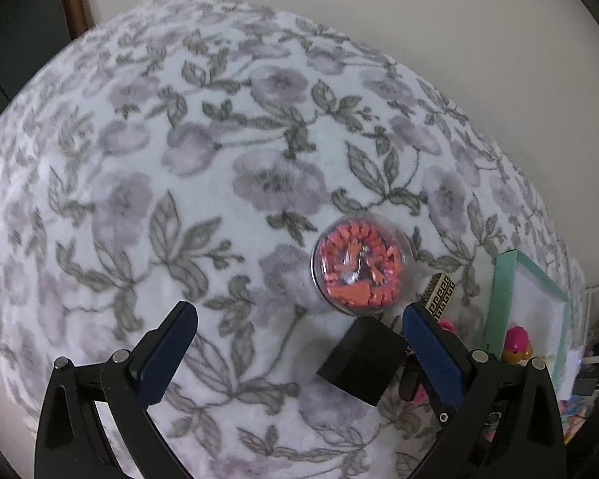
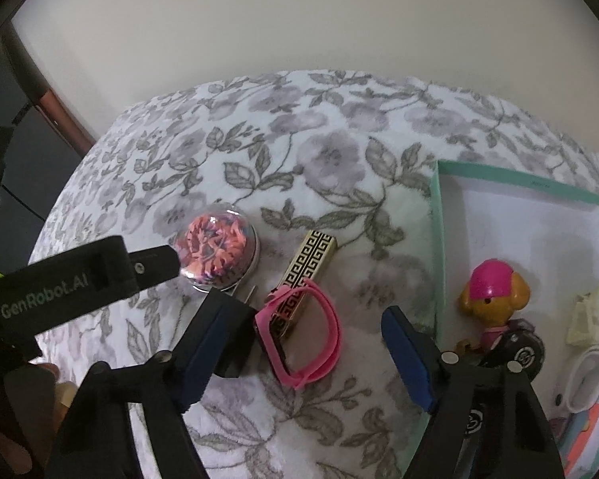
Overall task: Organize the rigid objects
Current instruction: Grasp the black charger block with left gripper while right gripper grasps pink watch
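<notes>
On the flowered cloth lies a pair of pink glasses point(image 2: 299, 339), resting over a gold-and-black patterned bar point(image 2: 309, 263). My right gripper point(image 2: 305, 307) stands open astride the glasses, and its pads do not touch them. A black plug block point(image 1: 363, 359) sits between the fingers of my open left gripper point(image 1: 299, 313), close to the right finger. Just beyond it is a clear dome filled with orange pieces point(image 1: 359, 265). In the right wrist view the dome point(image 2: 217, 249) sits left of the bar, and part of the block point(image 2: 235, 355) shows behind the left finger.
A teal box point(image 2: 439, 239) with a white floor stands at the right. It holds a toy dog with a pink cap point(image 2: 493, 295), a cream item point(image 2: 587, 315) and a white cord point(image 2: 583, 379). The left gripper's body point(image 2: 60, 283) reaches in from the left. A wall rises behind.
</notes>
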The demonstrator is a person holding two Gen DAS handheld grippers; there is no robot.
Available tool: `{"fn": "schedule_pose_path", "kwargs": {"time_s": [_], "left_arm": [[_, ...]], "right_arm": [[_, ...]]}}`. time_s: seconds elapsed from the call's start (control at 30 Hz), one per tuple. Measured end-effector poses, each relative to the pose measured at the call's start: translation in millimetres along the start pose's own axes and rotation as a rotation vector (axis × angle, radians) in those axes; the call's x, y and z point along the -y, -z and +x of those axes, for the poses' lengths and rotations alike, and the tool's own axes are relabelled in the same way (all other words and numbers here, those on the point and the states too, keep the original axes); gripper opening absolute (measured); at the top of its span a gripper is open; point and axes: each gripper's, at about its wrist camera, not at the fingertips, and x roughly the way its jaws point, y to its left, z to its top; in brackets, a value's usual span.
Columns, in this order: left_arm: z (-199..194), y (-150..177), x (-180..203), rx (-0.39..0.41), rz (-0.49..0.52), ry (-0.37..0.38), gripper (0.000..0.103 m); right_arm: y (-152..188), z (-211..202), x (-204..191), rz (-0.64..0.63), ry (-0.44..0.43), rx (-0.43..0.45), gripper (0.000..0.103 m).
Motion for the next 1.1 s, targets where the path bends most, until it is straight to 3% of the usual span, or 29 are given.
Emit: {"fn": "schedule_pose_path", "kwargs": {"time_s": [0.33,0.5,0.8,0.83,1.1], "left_arm": [[14.1,6.3,9.4,-0.052,0.026,0.037,0.102],[22.4,9.9,13.3,-0.077,0.037,0.042,0.101],[26.6,13.3,16.8,-0.089,0.056,0.039,0.098],[27.8,13.6,18.0,-0.091,0.058,0.039,0.098],[36.6,15.2,26.0,-0.109,0.083,0.037,0.097]], "right_arm": [[5.6,12.3,5.1,0.036,-0.069,-0.039,0.070],[8.1,20.6,6.1,0.040,-0.060,-0.059,0.063],[13.2,26.7,1.3,0.016,-0.018,-0.049,0.062],[13.6,26.9,-0.5,0.005,-0.010,-0.044,0.057],[13.5,26.2,1.7,-0.004,-0.052,-0.050,0.053]]}}
